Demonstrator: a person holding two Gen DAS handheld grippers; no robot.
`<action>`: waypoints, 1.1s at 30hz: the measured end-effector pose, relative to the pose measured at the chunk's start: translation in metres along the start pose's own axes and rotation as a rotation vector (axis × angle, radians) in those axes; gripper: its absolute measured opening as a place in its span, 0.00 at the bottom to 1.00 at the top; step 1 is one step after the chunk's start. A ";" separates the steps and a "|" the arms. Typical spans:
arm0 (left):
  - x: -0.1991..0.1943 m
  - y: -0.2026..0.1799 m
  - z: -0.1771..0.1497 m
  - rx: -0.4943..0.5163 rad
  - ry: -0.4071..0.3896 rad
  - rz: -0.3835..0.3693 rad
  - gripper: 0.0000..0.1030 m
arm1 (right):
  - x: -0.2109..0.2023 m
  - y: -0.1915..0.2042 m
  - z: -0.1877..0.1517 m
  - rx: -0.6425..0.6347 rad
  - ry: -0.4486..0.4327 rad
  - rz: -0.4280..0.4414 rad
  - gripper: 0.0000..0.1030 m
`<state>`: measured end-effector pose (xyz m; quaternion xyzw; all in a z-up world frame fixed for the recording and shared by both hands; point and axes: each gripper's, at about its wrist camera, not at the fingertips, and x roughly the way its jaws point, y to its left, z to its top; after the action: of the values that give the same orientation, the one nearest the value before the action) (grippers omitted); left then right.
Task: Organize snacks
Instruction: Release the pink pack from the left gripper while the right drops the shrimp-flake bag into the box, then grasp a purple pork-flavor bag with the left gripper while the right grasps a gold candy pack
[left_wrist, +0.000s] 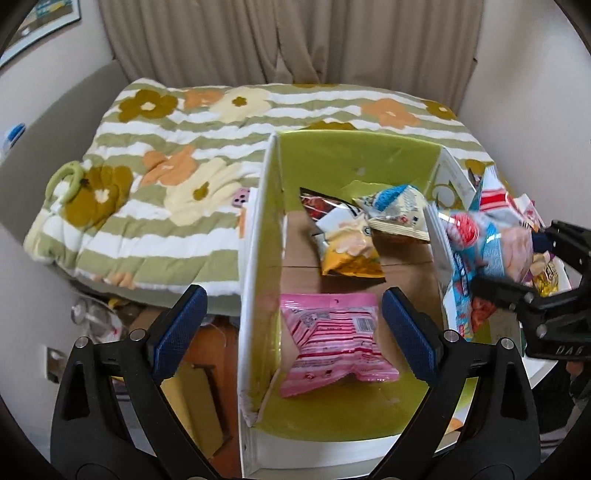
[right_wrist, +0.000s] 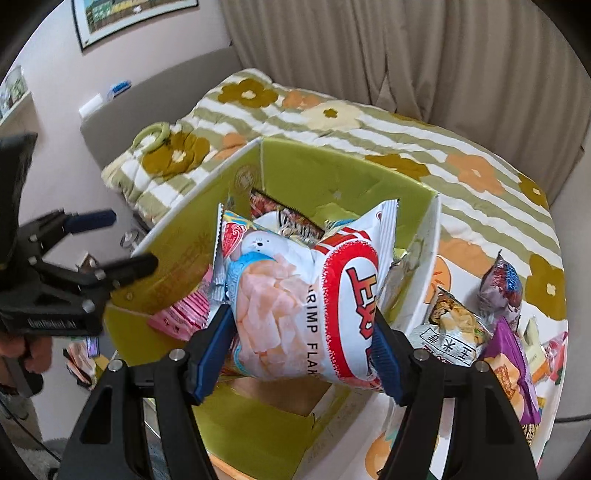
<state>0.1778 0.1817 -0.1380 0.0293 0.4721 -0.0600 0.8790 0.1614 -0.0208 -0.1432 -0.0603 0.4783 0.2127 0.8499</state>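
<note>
A: Nearest the lens, the left hand-held gripper (left_wrist: 291, 321) hangs over the green box (left_wrist: 354, 155) with its blue pads spread wide and nothing between them. Why empty?

B: My guess is that it has let go. The pink packet (left_wrist: 334, 343) lies flat on the box floor right below it, at the box's near end, and the pads are clear of it.

A: And the right hand-held gripper (right_wrist: 301, 345)?

B: It's pinching the shrimp flakes bag (right_wrist: 306, 295) by its lower part, one pad on each side, so the puffy bag stands up above the box's near wall — held high, I'd say, to clear the rim before going in.

A: So the box is where the snacks go?

B: That's how it looks. Two more packets already lean together at the box's far end: a yellow one (left_wrist: 347, 251) and a pale blue-topped one (left_wrist: 397, 212).

A: What's left?

B: Several packets lie outside the box on its right, on the white desk (right_wrist: 373, 410) — a silver noodle pack (right_wrist: 452, 325) just beside the wall, a purple bag (right_wrist: 511, 369) next to that.
</note>
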 end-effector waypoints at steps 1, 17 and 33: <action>0.000 0.001 0.000 -0.008 -0.001 -0.001 0.92 | 0.003 0.001 0.000 -0.003 0.007 0.003 0.65; -0.001 -0.018 -0.005 -0.017 -0.025 0.042 0.92 | -0.003 0.003 -0.027 -0.004 -0.030 0.035 1.00; -0.070 -0.072 0.021 0.099 -0.192 -0.106 0.92 | -0.096 -0.018 -0.044 0.139 -0.207 -0.100 1.00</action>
<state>0.1475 0.1140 -0.0675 0.0418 0.3833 -0.1322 0.9132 0.0907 -0.0794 -0.0884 -0.0027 0.3981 0.1417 0.9063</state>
